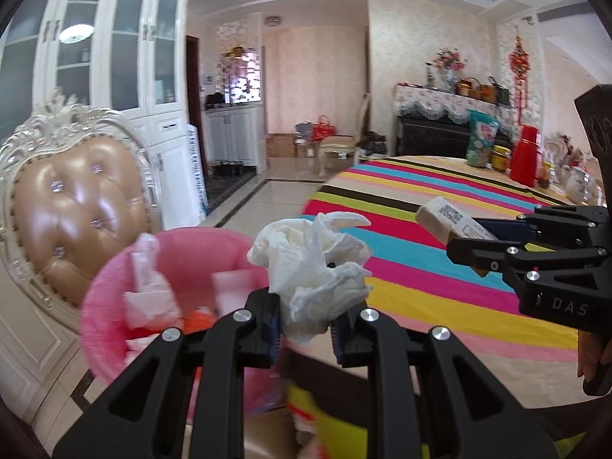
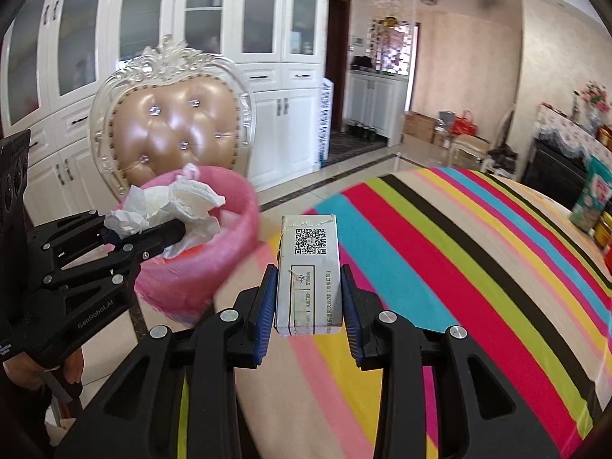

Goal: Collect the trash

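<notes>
My left gripper (image 1: 306, 325) is shut on a crumpled white tissue (image 1: 317, 264) and holds it beside the rim of a pink bin (image 1: 111, 287) that holds several bits of paper trash. In the right wrist view the left gripper (image 2: 168, 231) and tissue (image 2: 172, 206) hang over the pink bin (image 2: 229, 252). My right gripper (image 2: 308, 298) is shut on a small white carton with a QR code (image 2: 308, 271), held above the striped table. In the left wrist view the right gripper (image 1: 463, 244) and carton (image 1: 451, 220) come in from the right.
A round table with a striped cloth (image 2: 440, 267) fills the right. Bottles, a red flask (image 1: 526, 155) and a snack bag (image 1: 480, 139) stand at its far edge. An ornate tan chair (image 2: 172, 122) stands behind the bin. White cabinets (image 2: 287, 57) line the wall.
</notes>
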{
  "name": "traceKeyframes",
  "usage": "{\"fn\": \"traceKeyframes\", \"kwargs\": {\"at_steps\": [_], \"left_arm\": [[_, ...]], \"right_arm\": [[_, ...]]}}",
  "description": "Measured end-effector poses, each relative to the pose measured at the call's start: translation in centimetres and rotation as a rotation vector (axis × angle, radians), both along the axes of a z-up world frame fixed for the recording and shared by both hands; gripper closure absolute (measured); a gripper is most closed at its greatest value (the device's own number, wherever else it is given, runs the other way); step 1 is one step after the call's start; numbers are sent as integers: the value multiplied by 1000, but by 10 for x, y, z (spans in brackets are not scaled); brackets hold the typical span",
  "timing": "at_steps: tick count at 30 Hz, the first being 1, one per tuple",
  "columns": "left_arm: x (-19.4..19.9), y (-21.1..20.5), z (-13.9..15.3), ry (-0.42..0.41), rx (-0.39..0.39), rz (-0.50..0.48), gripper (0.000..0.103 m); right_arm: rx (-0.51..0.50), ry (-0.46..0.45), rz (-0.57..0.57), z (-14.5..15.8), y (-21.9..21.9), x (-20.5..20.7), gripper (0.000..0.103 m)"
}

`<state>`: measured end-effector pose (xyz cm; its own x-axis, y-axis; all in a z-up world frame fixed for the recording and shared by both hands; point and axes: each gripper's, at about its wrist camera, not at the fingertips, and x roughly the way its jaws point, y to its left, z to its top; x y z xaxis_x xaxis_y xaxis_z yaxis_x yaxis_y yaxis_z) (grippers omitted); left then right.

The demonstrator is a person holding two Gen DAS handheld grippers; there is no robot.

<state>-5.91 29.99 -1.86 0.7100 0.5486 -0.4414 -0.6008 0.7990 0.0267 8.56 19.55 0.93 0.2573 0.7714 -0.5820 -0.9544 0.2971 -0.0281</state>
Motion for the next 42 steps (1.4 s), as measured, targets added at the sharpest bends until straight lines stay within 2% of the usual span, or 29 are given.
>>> {"fn": "traceKeyframes", "kwargs": {"at_steps": [8, 11, 16, 22, 23, 24, 25, 26, 27, 31, 33, 37, 42], "left_arm": [[-41, 56, -4, 9, -14, 126, 82], [-56, 85, -12, 19, -57, 176, 82], [-68, 119, -22, 34, -102, 222, 82], [-69, 141, -29, 18, -140, 234, 81], [-69, 145, -28, 4, -148, 237, 76], [-67, 146, -29, 2, -151, 242, 63], [-66, 148, -30, 7, -155, 258, 54], [-67, 151, -32, 4, -154, 280, 37], [-69, 150, -32, -7, -149, 294, 34], [-85, 149, -34, -6, -144, 331, 32], [-95, 145, -35, 1, -125, 365, 21], [-112, 130, -30, -16, -84, 383, 6], [-123, 96, -9, -47, -40, 358, 5]], "right_arm": [[-5, 23, 109, -2, 57, -28, 71], [1, 36, 153, 0, 78, -34, 71], [8, 103, 198, 2, 111, -36, 71], [-6, 123, 237, -3, 148, -41, 70], [-5, 132, 243, -5, 153, -40, 70], [-11, 154, 256, -8, 160, -38, 69], [-12, 180, 261, -10, 165, -35, 64], [-5, 200, 255, -12, 167, -32, 44], [6, 213, 244, -12, 168, -30, 29], [44, 213, 233, -7, 151, -23, 29], [44, 191, 232, -4, 140, -25, 29], [40, 141, 223, 2, 114, -30, 29], [51, 78, 197, 6, 72, -39, 20]]}}
